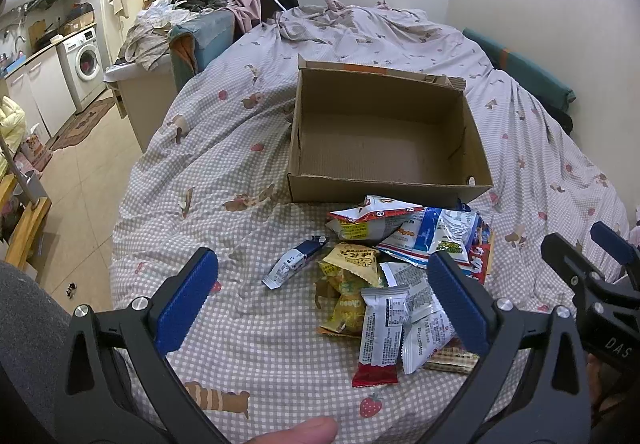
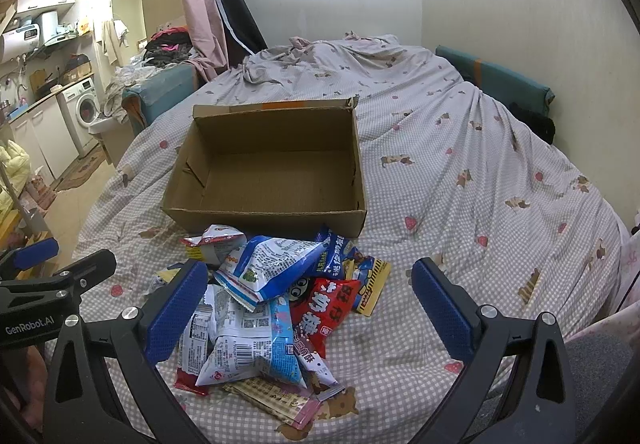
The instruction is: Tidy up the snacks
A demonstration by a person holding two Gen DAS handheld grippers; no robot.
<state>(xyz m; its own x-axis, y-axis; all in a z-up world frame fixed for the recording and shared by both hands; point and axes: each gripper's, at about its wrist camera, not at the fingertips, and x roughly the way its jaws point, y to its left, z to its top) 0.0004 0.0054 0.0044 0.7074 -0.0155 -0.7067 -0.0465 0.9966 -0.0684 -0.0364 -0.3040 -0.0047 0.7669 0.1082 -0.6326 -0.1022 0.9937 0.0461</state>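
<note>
Side by side, both grippers' fingers (image 1: 188,296) spread above the snacks (image 2: 264,304).

Brown box (image 1: 384,148), checked bedsheet (image 1: 248,324)

A: From where is the left wrist camera looking?

B: It is sitting low over the bed (image 1: 240,132), looking forward between its own fingers, close to the snack packets (image 1: 384,284), with the cardboard box (image 1: 384,132) behind them.

A: And the right wrist camera?

B: It is facing the same way, from the right. Both are sharing the packets, the box and the bed.
</note>
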